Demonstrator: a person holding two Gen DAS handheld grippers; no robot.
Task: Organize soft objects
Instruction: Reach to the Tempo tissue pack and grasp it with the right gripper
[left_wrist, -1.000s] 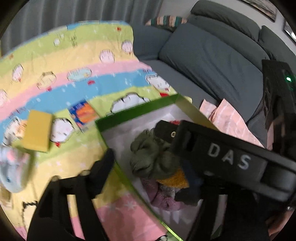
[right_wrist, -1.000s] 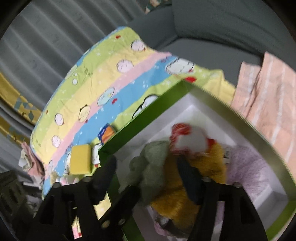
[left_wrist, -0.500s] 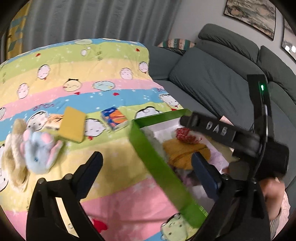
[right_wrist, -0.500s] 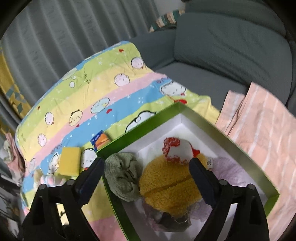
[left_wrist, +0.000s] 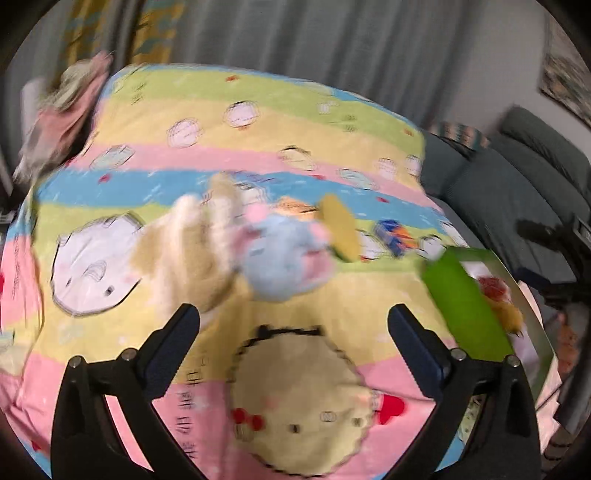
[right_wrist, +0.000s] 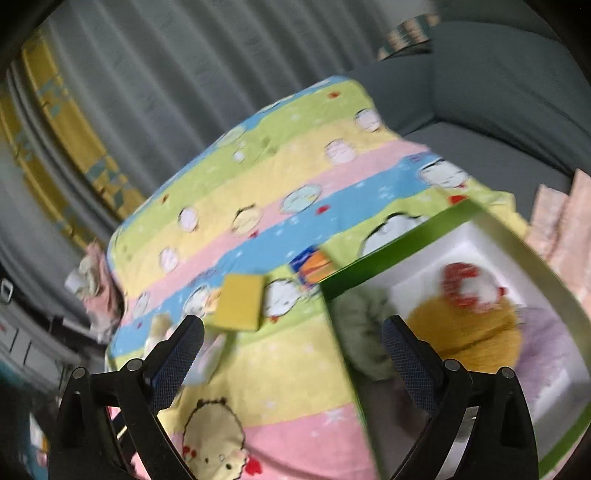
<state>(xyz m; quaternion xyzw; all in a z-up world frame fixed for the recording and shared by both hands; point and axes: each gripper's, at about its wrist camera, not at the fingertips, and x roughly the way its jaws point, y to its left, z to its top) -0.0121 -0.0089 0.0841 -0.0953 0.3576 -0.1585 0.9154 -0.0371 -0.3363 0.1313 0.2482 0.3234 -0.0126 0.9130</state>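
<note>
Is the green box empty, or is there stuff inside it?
Not empty. The green box holds a yellow plush, a green plush and something red and white on top.

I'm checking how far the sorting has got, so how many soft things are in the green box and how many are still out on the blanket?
In the green box: 4 (olive toy, orange plush, red-and-white toy, lilac piece)
On the blanket: 3 (cream plush, blue plush, yellow sponge)
Total: 7
</note>
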